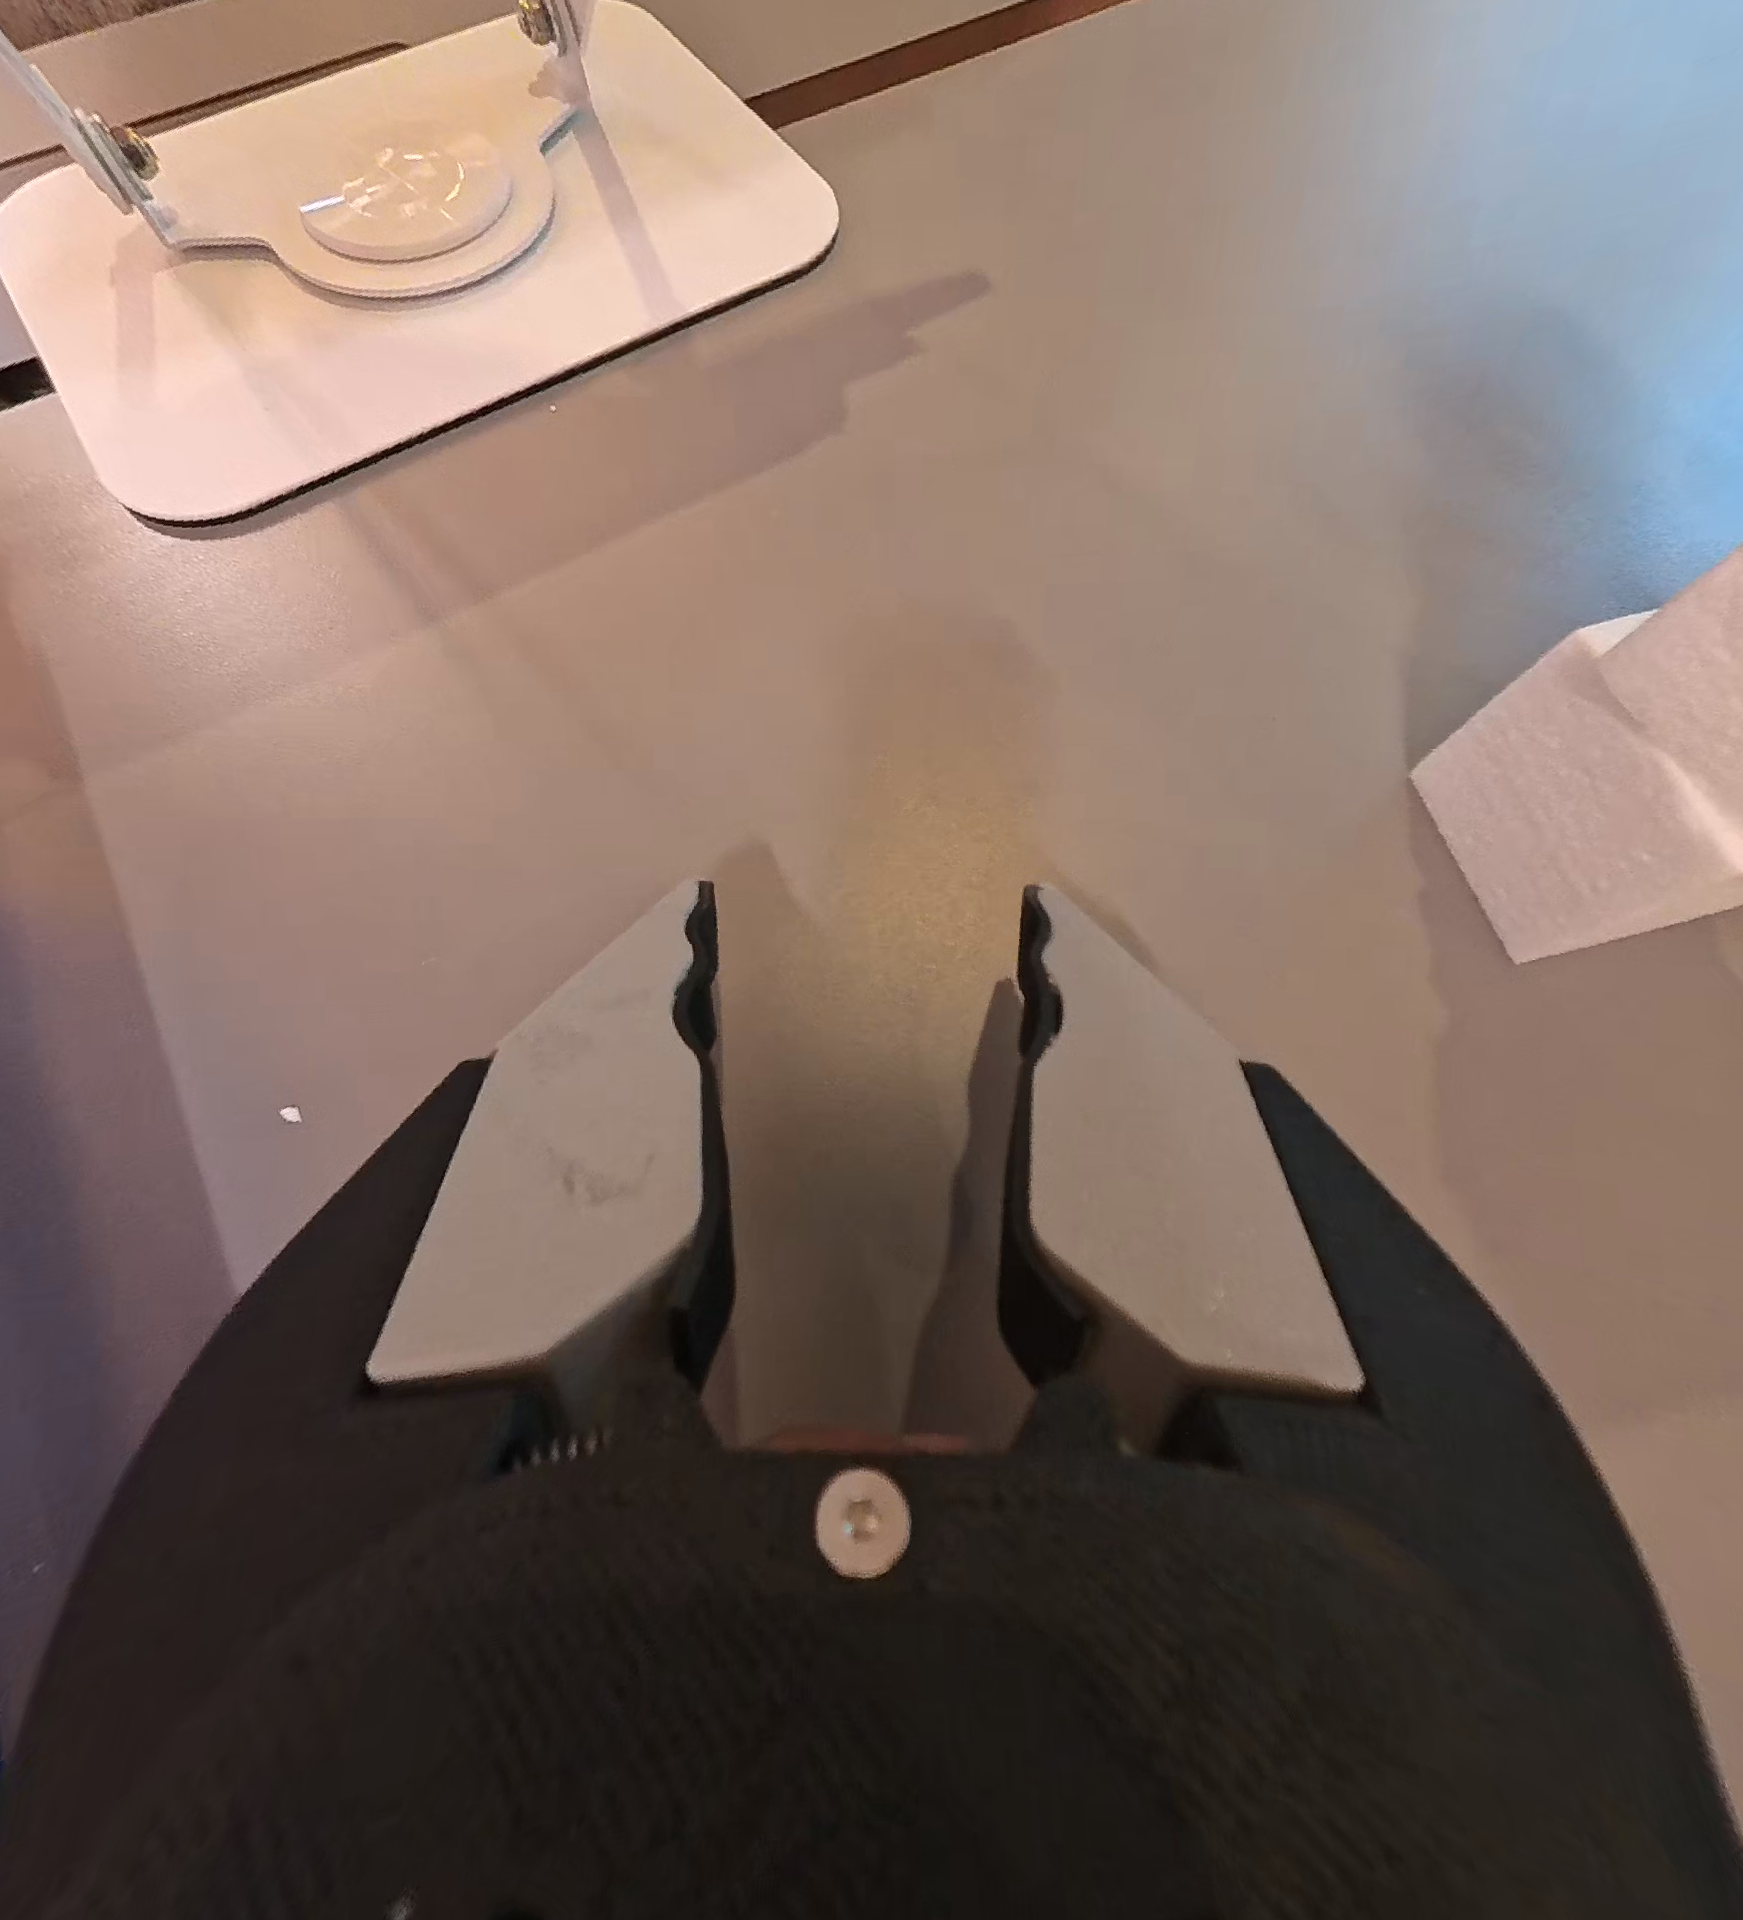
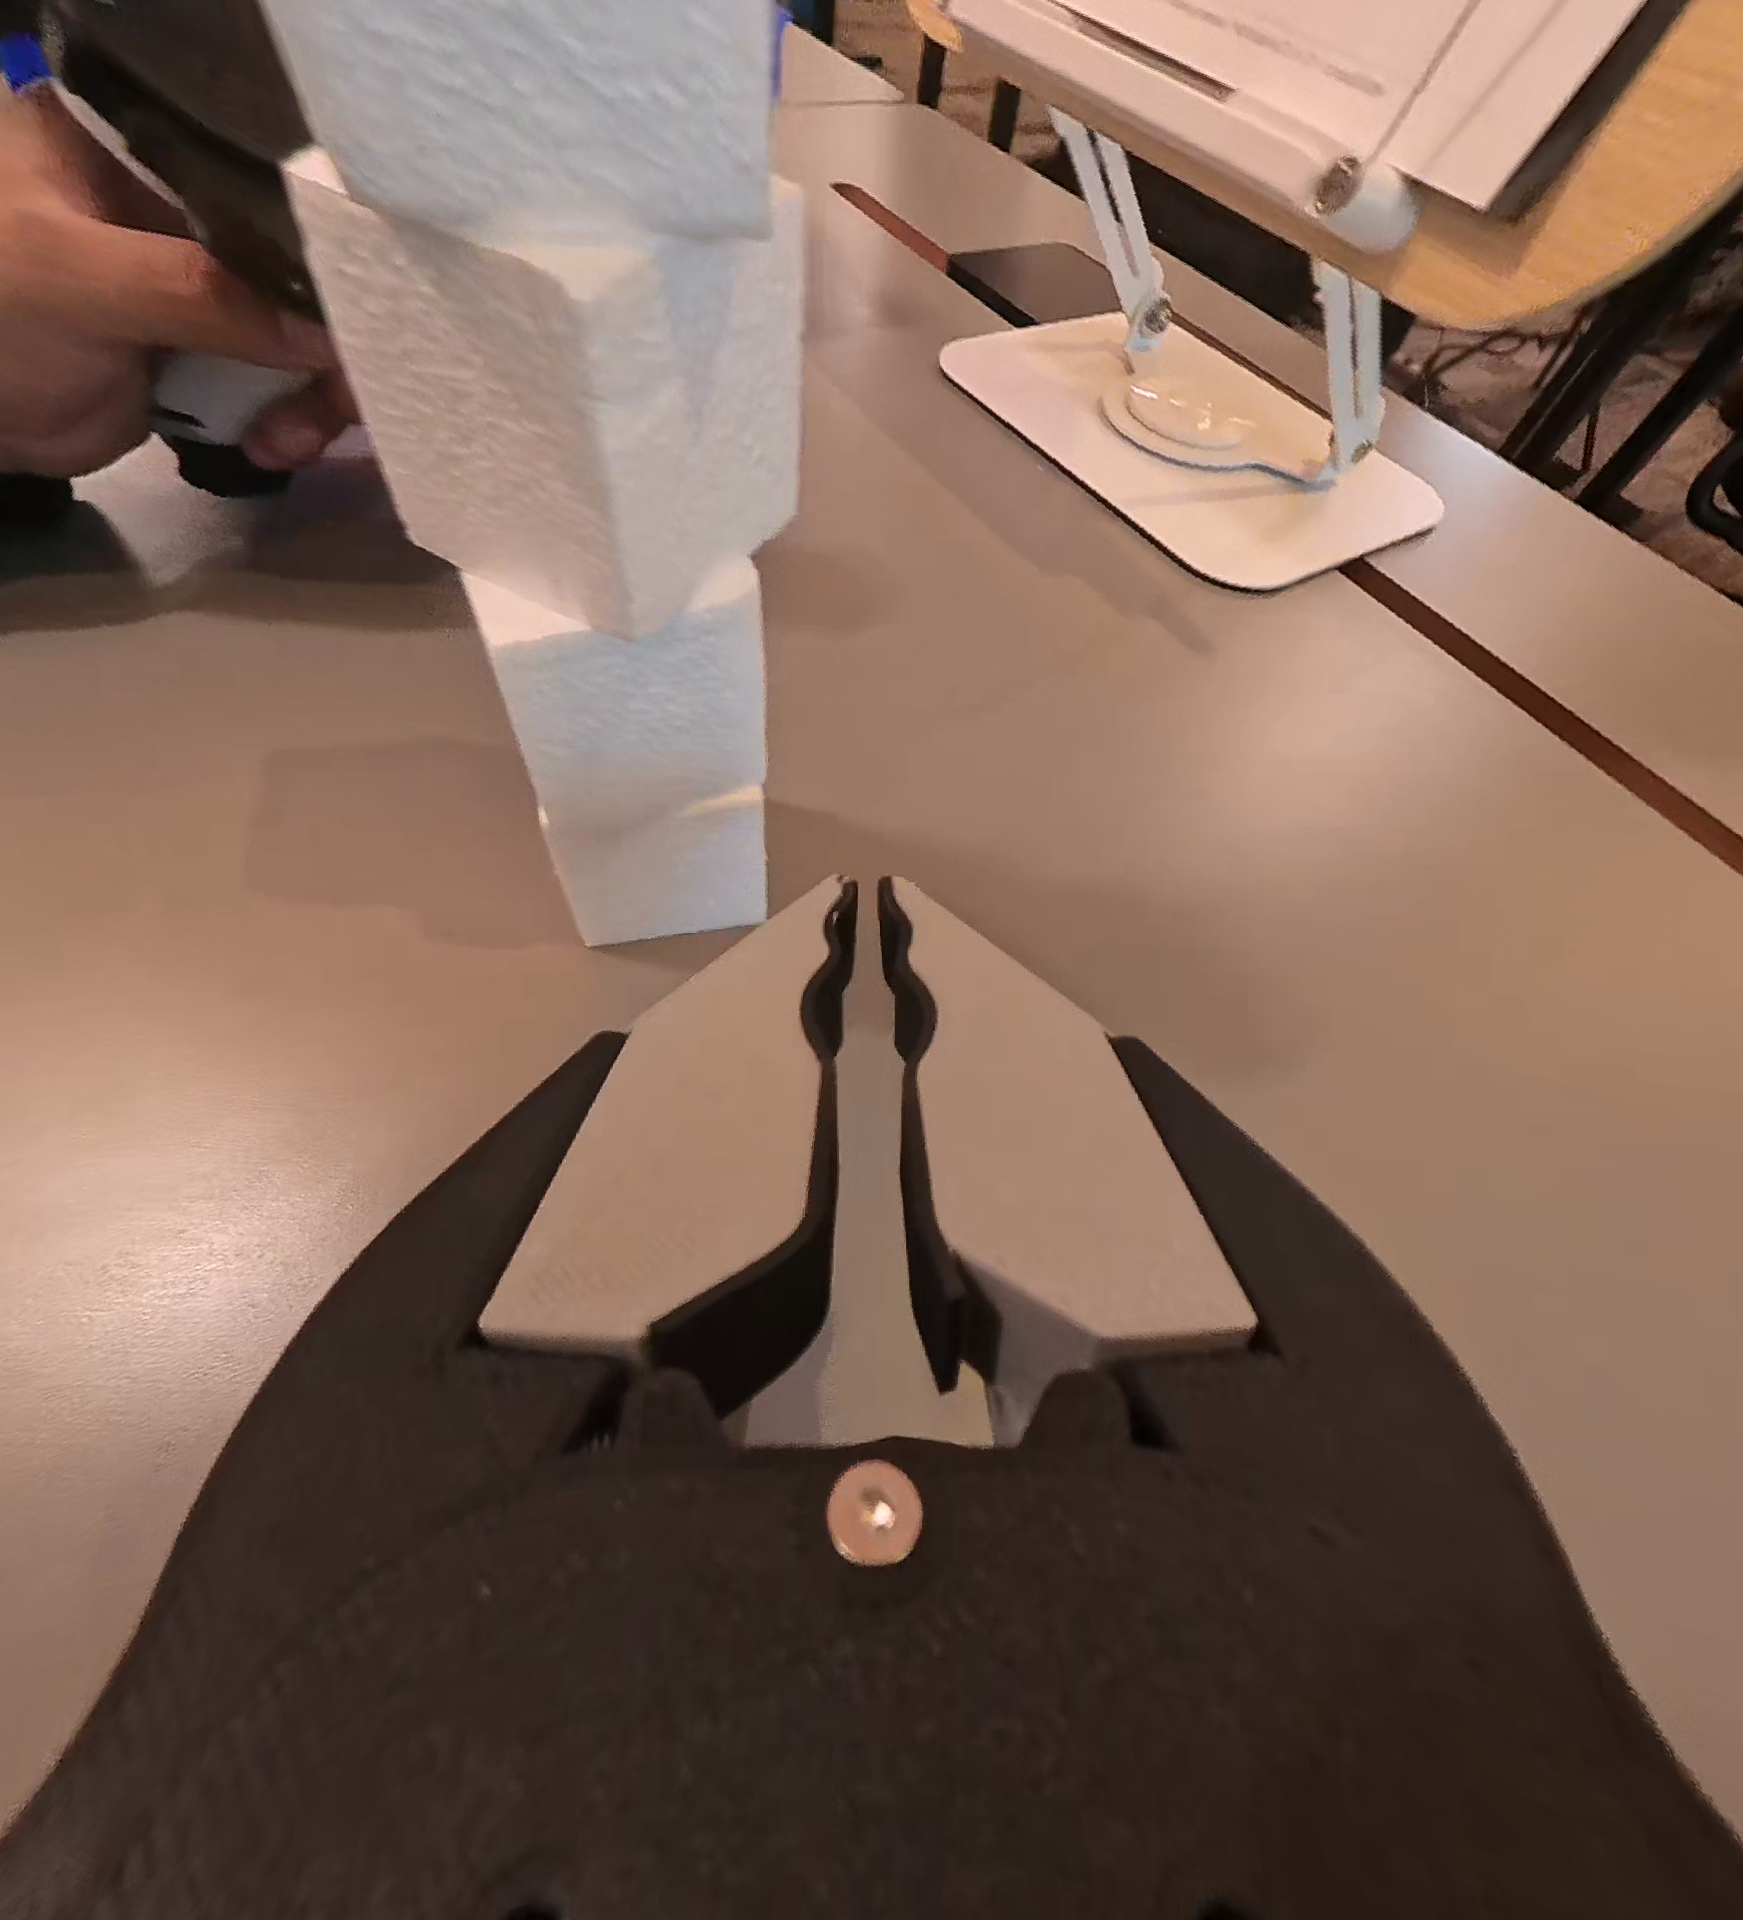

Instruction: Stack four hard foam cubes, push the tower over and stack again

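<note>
The foam cubes (image 2: 576, 416) stand as a crooked tower on the grey table (image 2: 1158, 935), just ahead and to the left of the right gripper (image 2: 868, 891). They are white, with a grainy, beaded surface and sharp, slightly chipped edges; each block is turned a little against the one below, so corners overhang, and the bottom cube (image 2: 649, 790) carries a shallow dent on its near face. The top of the tower runs out of the right wrist view. The right gripper's fingers are drawn almost together, a thin slit between their wavy black pads, holding nothing. The left gripper (image 1: 867, 935) has its fingers moderately apart, also empty, above bare table; in its view the cubes show only as a white, granular corner (image 1: 1615, 790) at the right edge. In the right wrist view a hand (image 2: 46, 312) holds that other gripper just behind the tower's left side; whether it touches the foam cannot be told. The table is smooth, matte and warm grey, with a dark seam running across it. On it stands a white stand with a flat, rounded-corner base (image 2: 1262, 499) and hinged metal arms (image 2: 1137, 281) carrying a tilted wood-toned board (image 2: 1532, 208). Chair and table legs show beyond.
</note>
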`<state>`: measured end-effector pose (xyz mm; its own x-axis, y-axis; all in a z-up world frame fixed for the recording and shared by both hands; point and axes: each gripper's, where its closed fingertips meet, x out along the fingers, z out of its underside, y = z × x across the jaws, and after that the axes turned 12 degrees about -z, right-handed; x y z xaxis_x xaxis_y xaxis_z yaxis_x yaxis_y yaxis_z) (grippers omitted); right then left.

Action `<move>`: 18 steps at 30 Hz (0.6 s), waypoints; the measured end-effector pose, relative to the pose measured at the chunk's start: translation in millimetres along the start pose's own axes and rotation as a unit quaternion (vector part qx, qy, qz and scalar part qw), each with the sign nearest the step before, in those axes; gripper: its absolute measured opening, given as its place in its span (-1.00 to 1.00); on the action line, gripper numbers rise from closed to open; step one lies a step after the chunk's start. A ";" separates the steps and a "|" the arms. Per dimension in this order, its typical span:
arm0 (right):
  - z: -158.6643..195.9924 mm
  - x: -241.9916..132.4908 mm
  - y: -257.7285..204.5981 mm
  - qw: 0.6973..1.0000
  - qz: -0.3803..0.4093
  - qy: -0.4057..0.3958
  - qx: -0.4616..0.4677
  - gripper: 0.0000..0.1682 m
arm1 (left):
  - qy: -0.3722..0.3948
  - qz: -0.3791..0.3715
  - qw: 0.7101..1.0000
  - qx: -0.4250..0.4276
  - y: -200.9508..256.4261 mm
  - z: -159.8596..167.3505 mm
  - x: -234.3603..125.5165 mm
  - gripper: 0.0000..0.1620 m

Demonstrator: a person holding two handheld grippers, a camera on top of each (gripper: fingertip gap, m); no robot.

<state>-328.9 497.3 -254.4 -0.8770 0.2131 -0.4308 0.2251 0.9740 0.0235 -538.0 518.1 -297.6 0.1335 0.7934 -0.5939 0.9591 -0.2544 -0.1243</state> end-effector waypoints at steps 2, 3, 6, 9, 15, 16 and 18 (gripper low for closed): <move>-4.8 2.0 -7.2 1.000 -0.002 0.003 -0.009 -1.00 | 0.003 -0.003 1.000 -0.002 -1.5 -1.4 -1.1 -0.32; -7.4 3.3 -10.1 1.000 0.000 0.005 -0.011 -1.00 | 0.005 -0.003 1.000 -0.003 -2.2 -2.1 -1.8 -0.35; -12.3 6.1 -11.2 1.000 0.029 0.003 0.006 -1.00 | 0.010 -0.005 1.000 -0.006 -4.2 -4.5 -3.9 -0.53; -17.8 4.3 -11.7 0.998 0.066 -0.003 0.019 -1.00 | 0.011 0.000 1.000 -0.007 -3.9 -5.2 -6.5 -0.90; -10.8 8.9 -28.3 0.996 0.069 -0.039 0.031 -0.79 | 0.014 -0.004 1.000 0.006 -8.7 -7.0 -15.8 -1.00; -10.5 10.3 -32.2 0.997 0.065 -0.039 0.025 -0.80 | 0.021 -0.003 1.000 0.004 -9.4 -9.6 -18.5 -1.00; -8.4 12.7 -40.1 0.997 0.050 -0.056 0.008 -0.88 | 0.032 -0.002 0.999 -0.001 -11.0 -14.0 -22.7 -1.00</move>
<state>-352.6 461.5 -253.2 -0.7975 0.2978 -0.5247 0.3159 0.9471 0.0573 -548.0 510.6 -271.7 0.1456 0.8286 -0.5406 0.9601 -0.2502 -0.1249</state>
